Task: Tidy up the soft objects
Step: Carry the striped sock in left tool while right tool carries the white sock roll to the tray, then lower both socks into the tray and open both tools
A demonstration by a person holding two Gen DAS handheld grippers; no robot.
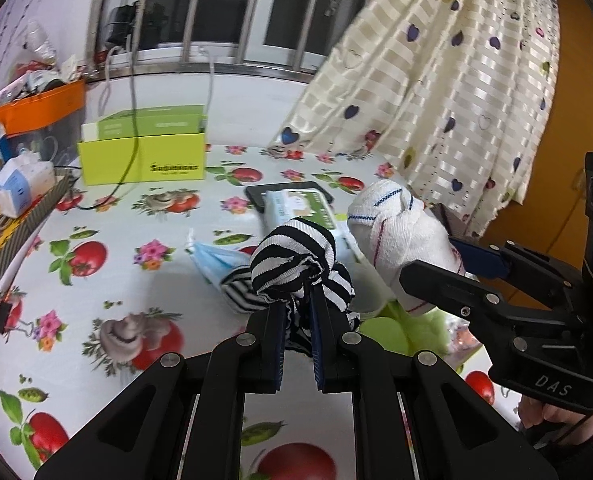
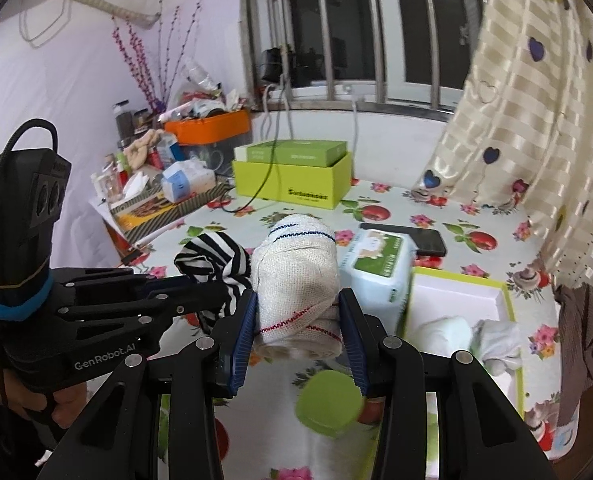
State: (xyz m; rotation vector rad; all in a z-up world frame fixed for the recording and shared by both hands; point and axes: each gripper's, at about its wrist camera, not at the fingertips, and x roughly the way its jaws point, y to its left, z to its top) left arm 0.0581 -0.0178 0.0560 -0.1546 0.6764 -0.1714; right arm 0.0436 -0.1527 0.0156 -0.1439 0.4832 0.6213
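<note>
My left gripper (image 1: 298, 312) is shut on a knotted black-and-white striped cloth (image 1: 296, 264) and holds it above the flowered table. My right gripper (image 2: 298, 316) is shut on a rolled white towel (image 2: 296, 280) with blue and red stitching, also held above the table. In the left wrist view the towel (image 1: 396, 236) and the right gripper (image 1: 448, 264) sit just to the right of the striped cloth. In the right wrist view the striped cloth (image 2: 212, 260) and the left gripper (image 2: 200, 294) are at the left. A white box with a green rim (image 2: 456, 292) at the right holds white soft bundles (image 2: 448, 338).
A wet-wipes pack (image 2: 380, 264) lies on a black phone (image 2: 424, 240). A blue face mask (image 1: 216, 260) lies on the table. A lime-green box (image 1: 144, 160) stands at the back, clutter and an orange bin (image 1: 40, 108) at the left, a curtain (image 1: 436, 80) at the right. A green lid (image 2: 328, 404) lies below the towel.
</note>
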